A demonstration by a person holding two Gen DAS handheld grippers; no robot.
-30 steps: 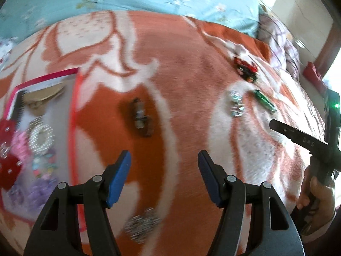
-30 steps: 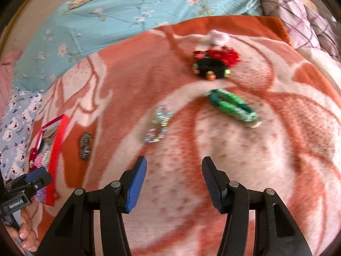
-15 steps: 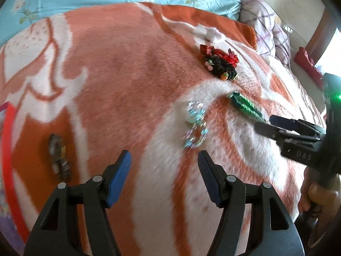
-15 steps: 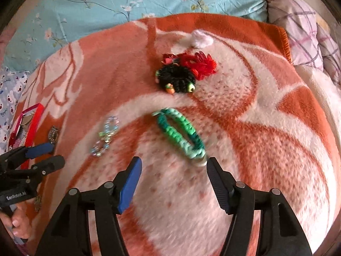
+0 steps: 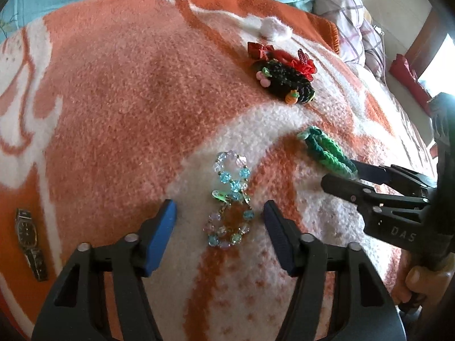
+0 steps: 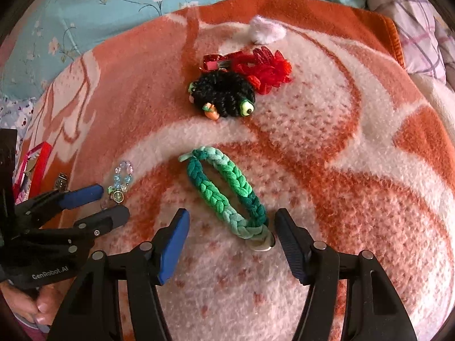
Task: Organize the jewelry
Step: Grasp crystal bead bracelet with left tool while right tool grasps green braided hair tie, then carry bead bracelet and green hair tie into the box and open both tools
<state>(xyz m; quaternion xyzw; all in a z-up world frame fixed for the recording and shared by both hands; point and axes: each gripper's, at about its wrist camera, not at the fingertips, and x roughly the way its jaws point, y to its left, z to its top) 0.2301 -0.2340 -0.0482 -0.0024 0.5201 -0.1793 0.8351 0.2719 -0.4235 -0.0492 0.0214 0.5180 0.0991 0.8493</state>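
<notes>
On the orange-and-white blanket (image 5: 119,91), our 2 grippers close unclenched: the left gripper (image 5: 219,226) around a light, floppy beaded bracelet (image 5: 229,201), the right gripper (image 6: 230,237) around a soft green braided band (image 6: 224,190). We'd pinch each across its near loop.

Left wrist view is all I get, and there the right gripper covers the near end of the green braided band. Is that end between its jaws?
Observer: Yes. In the right wrist view the green band has its near end between the jaws of the right gripper, which are closing but not yet pressing on it.
Operator: What is at that end?
Observer: A small pale ring, metal by the look of it, lying close to the right-hand jaw.
</notes>
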